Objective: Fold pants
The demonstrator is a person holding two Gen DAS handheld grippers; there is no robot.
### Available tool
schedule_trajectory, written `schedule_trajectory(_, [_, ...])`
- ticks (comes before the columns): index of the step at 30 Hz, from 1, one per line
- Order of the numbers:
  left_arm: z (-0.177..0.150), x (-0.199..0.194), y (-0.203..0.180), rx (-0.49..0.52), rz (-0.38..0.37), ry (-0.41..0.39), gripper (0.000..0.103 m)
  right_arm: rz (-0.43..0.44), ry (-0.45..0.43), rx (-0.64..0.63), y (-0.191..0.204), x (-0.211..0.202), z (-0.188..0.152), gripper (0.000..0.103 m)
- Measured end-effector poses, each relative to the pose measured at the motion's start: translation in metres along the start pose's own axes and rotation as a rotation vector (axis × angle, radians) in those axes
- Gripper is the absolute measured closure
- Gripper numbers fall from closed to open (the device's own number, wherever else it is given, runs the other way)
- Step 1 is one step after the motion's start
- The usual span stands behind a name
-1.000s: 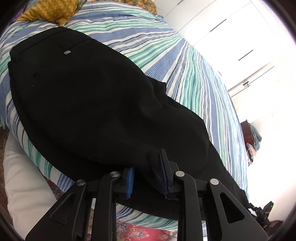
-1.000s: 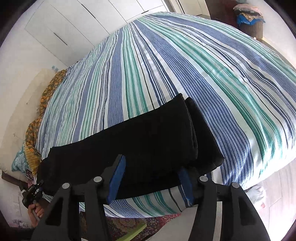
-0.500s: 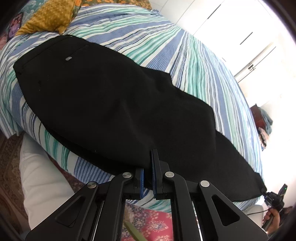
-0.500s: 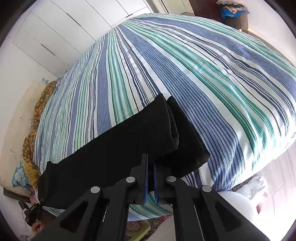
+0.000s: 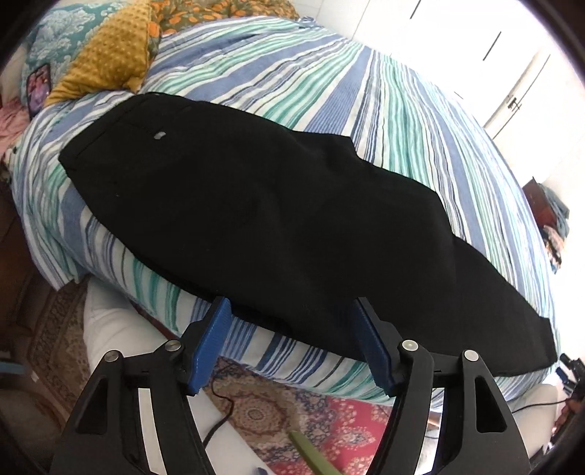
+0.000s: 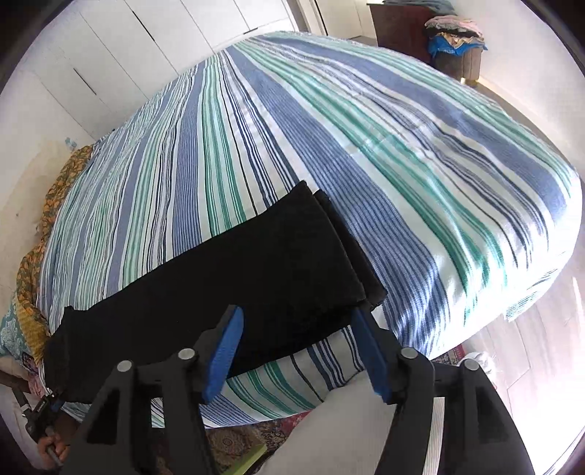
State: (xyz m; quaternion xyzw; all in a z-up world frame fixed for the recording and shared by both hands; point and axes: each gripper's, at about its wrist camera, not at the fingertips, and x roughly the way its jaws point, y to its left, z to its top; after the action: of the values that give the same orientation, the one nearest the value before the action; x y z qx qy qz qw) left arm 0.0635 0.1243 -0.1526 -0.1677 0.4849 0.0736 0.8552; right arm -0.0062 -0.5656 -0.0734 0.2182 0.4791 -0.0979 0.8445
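Note:
Black pants (image 5: pixel 278 219) lie folded lengthwise, leg on leg, along the near edge of a striped bed. The waistband with a small button is at the far left in the left wrist view. The leg hems (image 6: pixel 329 248) show in the right wrist view. My left gripper (image 5: pixel 292 343) is open and empty, just off the pants' near edge at mid-length. My right gripper (image 6: pixel 298 350) is open and empty, just short of the hem end.
The bed cover (image 6: pixel 365 128) has blue, green and white stripes. Yellow and patterned pillows (image 5: pixel 106 62) sit at the head. A patterned rug (image 5: pixel 329 416) and a cable lie on the floor below. White wardrobes (image 6: pixel 128 47) and a clothes pile (image 6: pixel 453 33) stand beyond the bed.
Both grippers were open a second ago, shut half a second ago at the pants' near edge, and are open again now. Both have drawn back a little from the bed.

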Motion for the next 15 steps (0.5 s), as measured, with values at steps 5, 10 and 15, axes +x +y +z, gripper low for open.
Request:
schedule_trajectory(5, [0.02, -0.027, -0.001, 0.006, 0.047, -0.15, 0.027, -0.114, -0.137, -0.012, -0.005, -0.034, -0.007, 0.04])
schedule_trajectory(10, [0.073, -0.009, -0.001, 0.033, 0.065, -0.241, 0.013, 0.0, -0.199, -0.047, 0.023, -0.042, 0.014, 0.04])
schedule_trajectory(15, [0.081, 0.064, 0.024, 0.032, 0.224, 0.013, 0.037, 0.159, -0.125, -0.056, 0.063, -0.001, 0.026, 0.035])
